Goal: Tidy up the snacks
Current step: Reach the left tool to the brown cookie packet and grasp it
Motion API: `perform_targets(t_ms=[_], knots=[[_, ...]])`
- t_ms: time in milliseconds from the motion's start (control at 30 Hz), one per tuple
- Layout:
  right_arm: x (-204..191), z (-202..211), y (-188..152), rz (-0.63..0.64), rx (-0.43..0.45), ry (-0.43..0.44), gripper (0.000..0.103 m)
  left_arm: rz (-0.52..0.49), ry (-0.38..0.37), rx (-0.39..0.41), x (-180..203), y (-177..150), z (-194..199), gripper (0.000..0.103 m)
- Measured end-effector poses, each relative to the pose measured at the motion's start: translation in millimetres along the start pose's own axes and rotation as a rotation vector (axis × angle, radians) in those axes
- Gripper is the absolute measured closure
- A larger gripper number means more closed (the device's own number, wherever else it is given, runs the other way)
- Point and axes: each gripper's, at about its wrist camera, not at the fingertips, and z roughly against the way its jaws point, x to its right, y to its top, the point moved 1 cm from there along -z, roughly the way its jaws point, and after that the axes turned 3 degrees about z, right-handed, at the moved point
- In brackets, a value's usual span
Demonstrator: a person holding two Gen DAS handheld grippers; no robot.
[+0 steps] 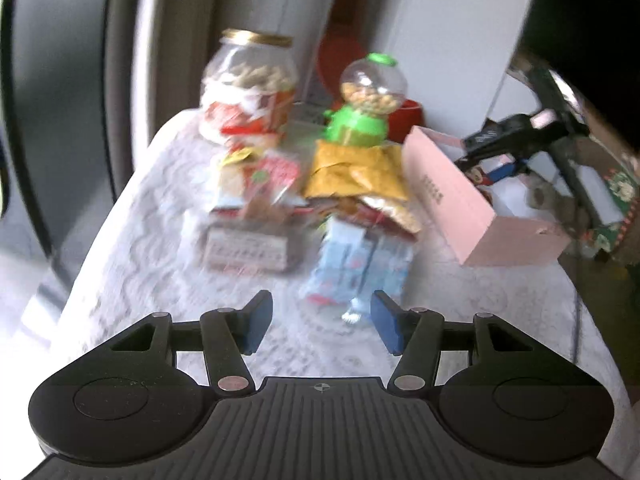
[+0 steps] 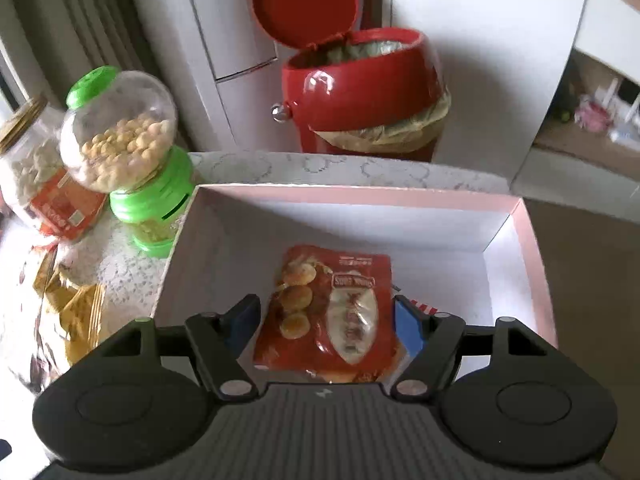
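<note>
Your right gripper [image 2: 325,322] stands wide over the pink box [image 2: 532,248], nothing held; one red snack bag [image 2: 332,312] already lies inside. Left gripper [image 1: 320,322] wide too, empty. Further: blue packet [image 1: 360,256], yellow bag [image 1: 356,172], jar [image 1: 250,84], dispenser [image 1: 368,100] still on the table.

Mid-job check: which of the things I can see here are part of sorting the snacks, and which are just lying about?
Part of the job:
- pink cardboard box
- red snack packet lying in the box
- yellow crinkled chip bag
- pale blue snack packet
- clear jar with gold lid
- green-topped clear candy dispenser

Just lying about:
- red lidded bin, beyond the table
- white patterned tablecloth
</note>
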Motion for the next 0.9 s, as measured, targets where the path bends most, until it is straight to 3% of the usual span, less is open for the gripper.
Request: perform_targets(t_ms=[167, 300, 467, 600, 733, 800, 900], knots=[[-7, 54, -11, 0.051, 0.132, -0.047, 0.028, 0.035, -0.009, 0.01, 0, -6, -7, 0.043], [-33, 92, -27, 0.123, 0.218, -0.004, 0.02, -0.013, -0.031, 0.016, 12, -6, -10, 0.043], [-88, 105, -53, 0.155, 0.142, 0.191, 0.019, 0.023, 0.039, 0.067, 1, 0, -2, 0.043], [-141, 104, -81, 0.257, 0.093, 0.264, 0.019, 0.052, 0.062, 0.124, -23, 21, -8, 0.043], [-168, 104, -113, 0.339, 0.079, 0.29, 0.019, 0.039, 0.026, 0.109, -39, 51, -38, 0.044], [-170, 102, -123, 0.341, 0.064, 0.282, 0.019, 0.027, 0.05, 0.07, -47, 62, -55, 0.059], [-160, 97, -127, 0.282, 0.034, 0.288, 0.019, 0.03, 0.032, 0.01, -55, 61, -64, 0.066]])
